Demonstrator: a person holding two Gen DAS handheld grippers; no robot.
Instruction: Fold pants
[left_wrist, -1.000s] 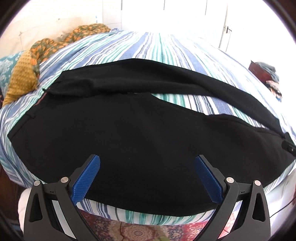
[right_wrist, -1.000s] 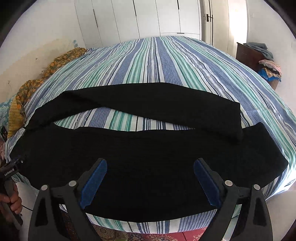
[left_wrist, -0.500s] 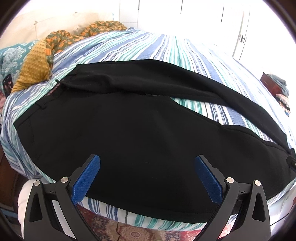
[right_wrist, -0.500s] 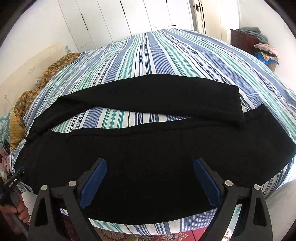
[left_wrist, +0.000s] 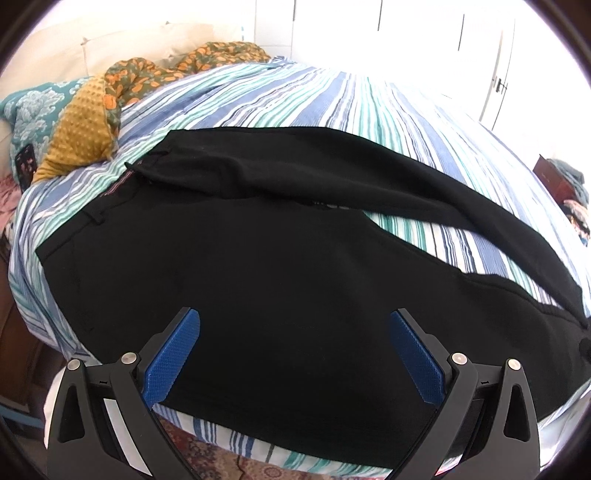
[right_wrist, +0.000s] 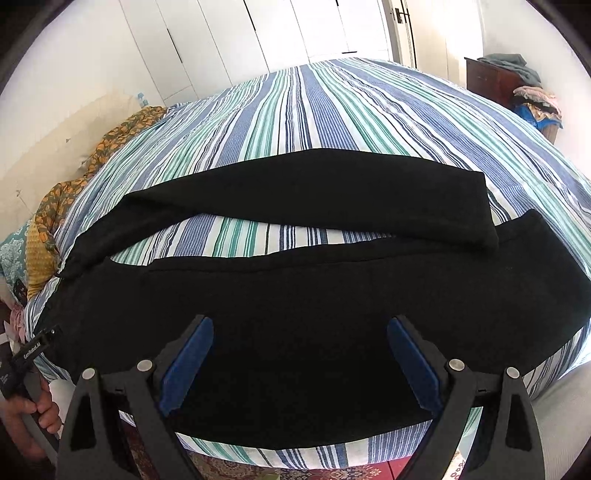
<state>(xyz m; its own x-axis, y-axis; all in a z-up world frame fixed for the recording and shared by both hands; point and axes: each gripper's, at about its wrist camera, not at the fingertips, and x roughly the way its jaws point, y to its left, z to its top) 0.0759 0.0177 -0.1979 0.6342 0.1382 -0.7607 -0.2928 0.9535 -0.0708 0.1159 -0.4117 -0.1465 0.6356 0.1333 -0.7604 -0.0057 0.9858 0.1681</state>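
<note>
Black pants (left_wrist: 258, 266) lie spread flat on the striped bed, waistband at the left (left_wrist: 110, 195), both legs running to the right with a strip of bedsheet between them. In the right wrist view the pants (right_wrist: 332, 295) show both leg ends at the right; the far leg's hem (right_wrist: 484, 206) lies against the near leg. My left gripper (left_wrist: 295, 332) is open and empty, held above the seat area near the bed's front edge. My right gripper (right_wrist: 300, 336) is open and empty above the near leg.
The bed has a blue, green and white striped sheet (right_wrist: 332, 110). A yellow and orange patterned blanket (left_wrist: 122, 96) and a teal pillow (left_wrist: 29, 110) lie at the head, left. A dark wooden stand with clothes (right_wrist: 509, 81) is at the right. A patterned rug (left_wrist: 240, 461) lies below.
Both grippers have shifted slightly: the left view has swung toward the waistband, the right view has moved a little closer to the near leg. The pants have not moved.
</note>
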